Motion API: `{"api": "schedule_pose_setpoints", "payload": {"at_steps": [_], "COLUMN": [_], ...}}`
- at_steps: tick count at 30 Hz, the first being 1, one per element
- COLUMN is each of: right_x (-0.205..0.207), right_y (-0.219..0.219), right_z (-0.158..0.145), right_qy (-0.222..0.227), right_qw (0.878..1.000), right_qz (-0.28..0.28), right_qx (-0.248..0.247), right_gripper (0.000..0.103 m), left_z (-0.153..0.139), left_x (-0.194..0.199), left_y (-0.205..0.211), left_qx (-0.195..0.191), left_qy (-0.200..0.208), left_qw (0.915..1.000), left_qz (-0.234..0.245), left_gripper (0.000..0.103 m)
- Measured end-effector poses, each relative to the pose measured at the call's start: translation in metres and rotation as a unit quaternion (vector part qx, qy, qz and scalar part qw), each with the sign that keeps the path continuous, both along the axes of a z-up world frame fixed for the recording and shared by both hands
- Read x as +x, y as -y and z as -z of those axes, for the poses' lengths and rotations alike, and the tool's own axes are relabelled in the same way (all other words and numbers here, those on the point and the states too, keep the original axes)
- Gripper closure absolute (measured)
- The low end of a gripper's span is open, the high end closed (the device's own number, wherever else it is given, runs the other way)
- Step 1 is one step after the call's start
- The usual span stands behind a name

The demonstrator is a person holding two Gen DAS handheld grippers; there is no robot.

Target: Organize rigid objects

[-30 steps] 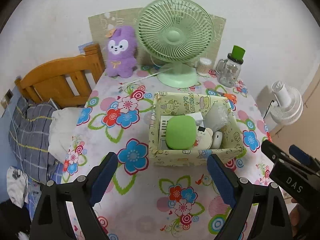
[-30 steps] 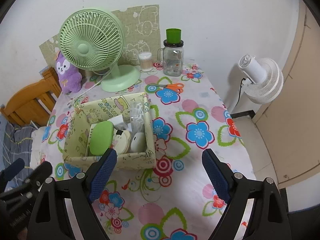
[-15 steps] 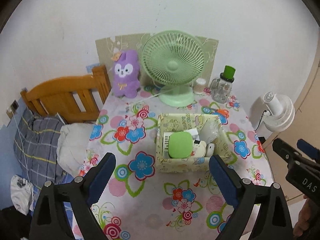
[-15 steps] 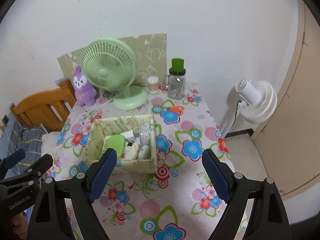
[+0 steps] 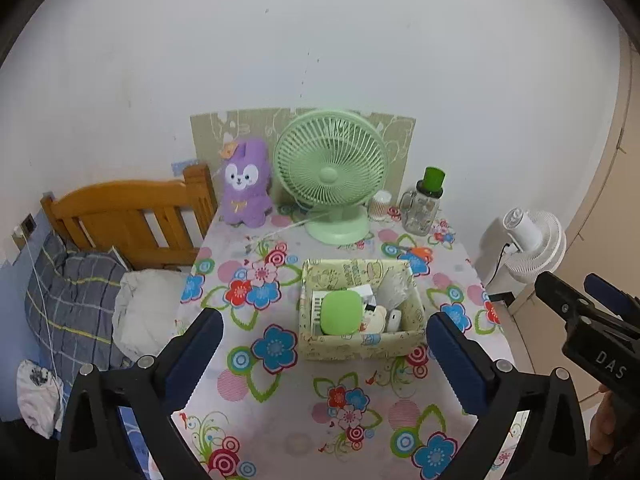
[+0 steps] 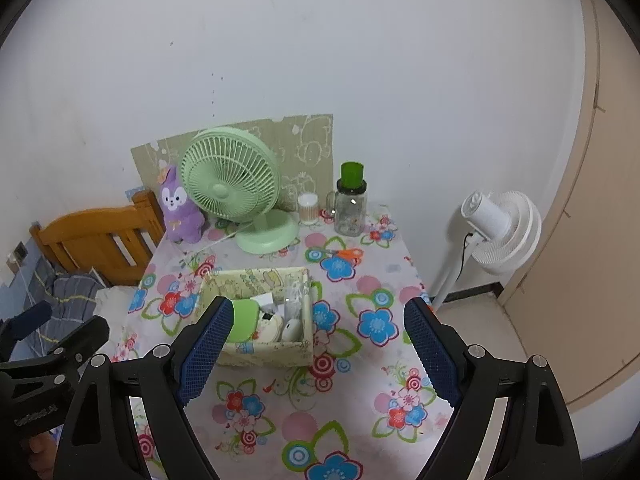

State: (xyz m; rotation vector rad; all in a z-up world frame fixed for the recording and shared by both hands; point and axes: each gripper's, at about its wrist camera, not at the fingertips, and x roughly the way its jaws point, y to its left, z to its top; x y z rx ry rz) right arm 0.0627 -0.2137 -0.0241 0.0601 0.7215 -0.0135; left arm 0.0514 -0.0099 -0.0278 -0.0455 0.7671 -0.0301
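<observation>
- White walls back a table (image 5: pixel 288 432) under a flowered cloth, with a wooden bed frame (image 5: pixel 132 216) and grey plaid bedding (image 5: pixel 68 300) at the left of the left wrist view.
- Near the centre of that view, slightly right, sits a pale yellow printed box (image 5: pixel 360 346) on the cloth; in the right wrist view it lies centre-left (image 6: pixel 264 354).
- Inside the box lie a green rounded case (image 5: pixel 342 312), a small white mouse-like item (image 5: pixel 394 320) to its right, a cream round item between them, and some clear wrapping toward the back right corner.
- Along the table's far edge stand a purple plush toy (image 5: pixel 245 190), a green desk fan (image 5: pixel 330 174), a small ribbed cup (image 5: pixel 379 204) and a glass jar with a green lid (image 5: pixel 424 206).
- Orange-handled scissors (image 6: pixel 348 255) lie on the cloth between the jar and the box.
- A white floor fan (image 6: pixel 500 226) stands right of the table.
- The left gripper (image 5: pixel 322 352) hangs above the near table, its jaws opening wide with nothing between them.
- The right gripper (image 6: pixel 318 344) is spread too, empty, above the box's right end; it also shows at the right edge of the left wrist view.
</observation>
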Motion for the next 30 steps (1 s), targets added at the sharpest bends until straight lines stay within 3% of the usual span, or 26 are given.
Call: {"api": "schedule_pose_setpoints", "payload": {"at_steps": [13, 30], "right_x": [-0.016, -0.019], "right_y": [0.003, 0.007], "right_z": [-0.020, -0.019], "right_qy": [0.024, 0.028], "right_qw": [1.000, 0.999], "right_qz": [0.010, 0.022], "right_qx": [-0.004, 0.000], "right_gripper": [0.014, 0.014], "left_z": [-0.023, -0.022], "left_x": [-0.012, -0.016], "left_y": [-0.001, 0.008], "left_qx": [-0.014, 0.016], "left_qy": [0.023, 0.037], "left_qw": [0.9996, 0.9991], "left_qz": [-0.008, -0.016], "left_gripper": [0.000, 0.000]}}
